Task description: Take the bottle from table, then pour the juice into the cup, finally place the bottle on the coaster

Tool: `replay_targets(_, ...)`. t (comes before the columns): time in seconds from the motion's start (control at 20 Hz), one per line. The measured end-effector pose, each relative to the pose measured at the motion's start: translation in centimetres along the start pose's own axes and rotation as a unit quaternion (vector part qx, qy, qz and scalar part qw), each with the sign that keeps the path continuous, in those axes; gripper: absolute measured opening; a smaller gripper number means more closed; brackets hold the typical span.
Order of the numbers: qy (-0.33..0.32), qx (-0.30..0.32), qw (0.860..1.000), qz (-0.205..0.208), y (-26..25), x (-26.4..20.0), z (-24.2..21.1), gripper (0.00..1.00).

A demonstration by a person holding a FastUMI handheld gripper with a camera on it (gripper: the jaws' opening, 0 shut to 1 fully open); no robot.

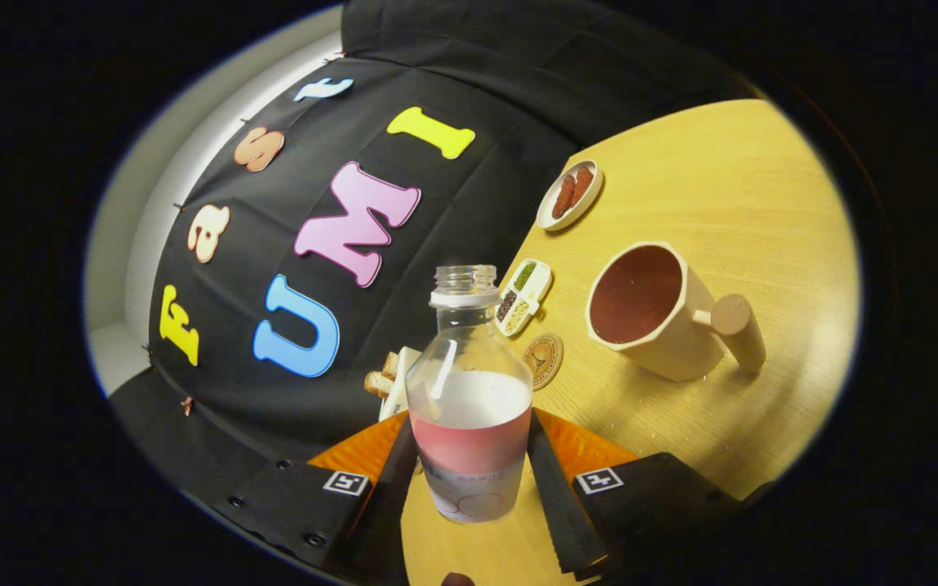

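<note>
A pale wooden table [705,203] fills the right side of the scene, tilted steeply in the view, with black cloth draped as a wall behind it and a strip of white room wall beyond the cloth. On the table sit a cream cup [655,313] with a stubby handle and dark inner walls, a round coaster [543,359] just beside it, a small divided dish of grains [523,296], an oval dish of brown pieces [571,195] farther back, and a plate of bread pieces [392,381] near the cloth. The gripper [469,464] holds a clear, uncapped bottle [469,399] between its two fingers, both pressing its labelled lower body. The bottle's open neck points away from the fingers, with the coaster and cup lying beyond it to the right.
</note>
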State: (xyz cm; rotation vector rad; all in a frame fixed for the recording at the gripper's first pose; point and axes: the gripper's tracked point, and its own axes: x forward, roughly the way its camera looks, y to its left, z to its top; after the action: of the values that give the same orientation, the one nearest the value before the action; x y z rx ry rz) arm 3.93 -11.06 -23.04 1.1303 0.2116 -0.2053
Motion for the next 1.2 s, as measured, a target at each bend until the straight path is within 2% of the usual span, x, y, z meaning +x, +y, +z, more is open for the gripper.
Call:
replay_targets(0.35, 0.007, 0.068, 0.998, 0.006, -0.1, 0.5, 0.6, 0.77)
replay_targets(0.65, 0.015, 0.135, 0.991, -0.003, -0.7, 0.7, -0.1, 0.76)
replay_targets(1.2, 0.027, 0.215, 0.976, -0.015, -1.3, 1.1, -0.3, 0.76)
